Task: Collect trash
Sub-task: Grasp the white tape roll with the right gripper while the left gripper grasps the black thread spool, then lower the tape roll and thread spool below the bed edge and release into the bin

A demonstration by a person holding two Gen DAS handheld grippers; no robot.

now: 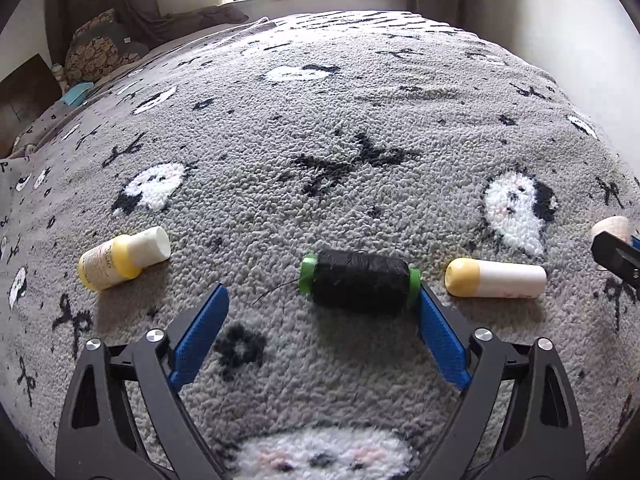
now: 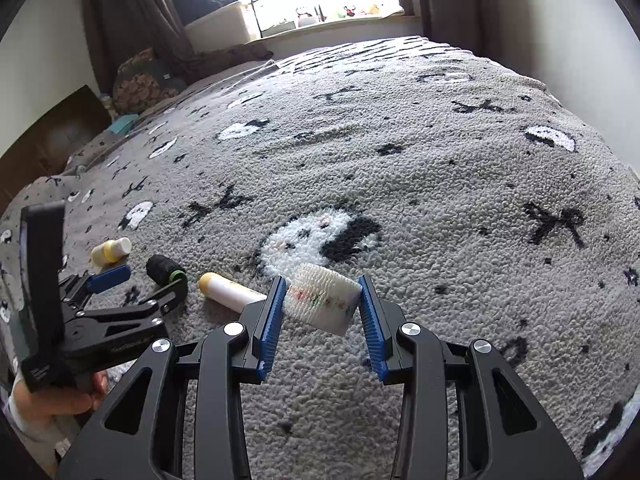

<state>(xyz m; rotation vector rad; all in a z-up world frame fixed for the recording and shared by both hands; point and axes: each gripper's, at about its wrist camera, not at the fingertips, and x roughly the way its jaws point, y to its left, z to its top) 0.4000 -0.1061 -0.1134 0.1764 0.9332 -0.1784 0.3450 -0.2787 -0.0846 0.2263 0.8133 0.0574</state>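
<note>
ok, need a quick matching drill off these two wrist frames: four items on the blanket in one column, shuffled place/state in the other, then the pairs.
Items
1. black thread spool
2. white paper roll
3. short yellow bottle
4. long white tube with yellow cap

States
A. lying farthest left on the blanket
B. held between the right tool fingers
C. between the open left tool fingers, touching one
D. lying just right of the spool

Pairs: 1-C, 2-B, 3-A, 4-D
</note>
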